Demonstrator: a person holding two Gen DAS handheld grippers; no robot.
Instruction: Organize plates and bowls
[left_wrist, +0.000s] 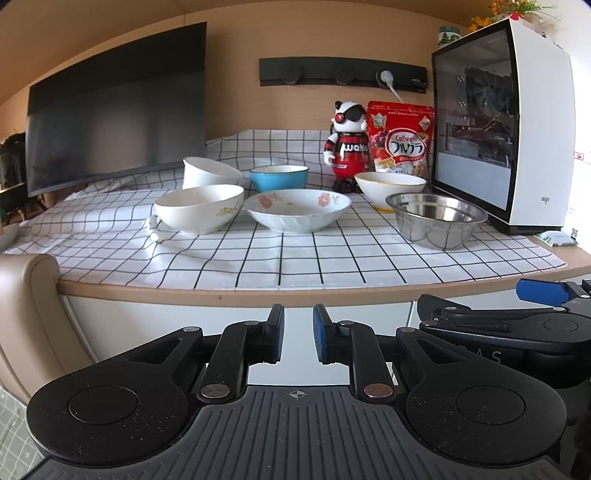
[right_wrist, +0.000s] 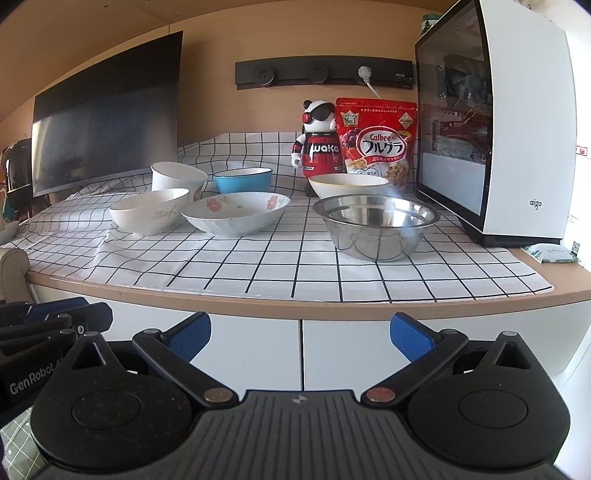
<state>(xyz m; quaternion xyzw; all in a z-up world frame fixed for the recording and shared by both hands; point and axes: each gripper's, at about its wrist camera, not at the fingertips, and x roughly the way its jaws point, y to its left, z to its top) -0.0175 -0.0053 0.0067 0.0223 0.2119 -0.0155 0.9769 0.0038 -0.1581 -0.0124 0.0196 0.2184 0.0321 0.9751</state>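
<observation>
A dark monitor (left_wrist: 118, 107) stands at the far left of the worktop (left_wrist: 258, 291), on a white checked cloth (left_wrist: 258, 254) that carries all the dishes. Going rightward, a tall white bowl (left_wrist: 208, 172) sits at the back, tilted, with a cream bowl bearing a yellow motif (left_wrist: 199, 212) just in front of it, resting on a fold of the cloth. Next come a blue enamel bowl (left_wrist: 279, 178) at the back and a shallow floral dish (left_wrist: 297, 210) in front of it. Behind them a red and black panda figurine (left_wrist: 346, 144) stands beside a red Calbee cereal bag (left_wrist: 400, 136). A white bowl with a yellow rim (left_wrist: 388, 186) sits before the bag, and a stainless steel bowl (left_wrist: 436, 219) sits nearest the front edge on the right, just beside it. A white computer case with a glass side (left_wrist: 517, 122) closes the right end, under a black socket strip (left_wrist: 343, 72) on the wall. Both claws hang short of the worktop edge, well apart from the dishes: the left claw (left_wrist: 298, 336) has its blue pads nearly pressed together on nothing, and the right claw (right_wrist: 301, 338) has its pads spread wide, empty
</observation>
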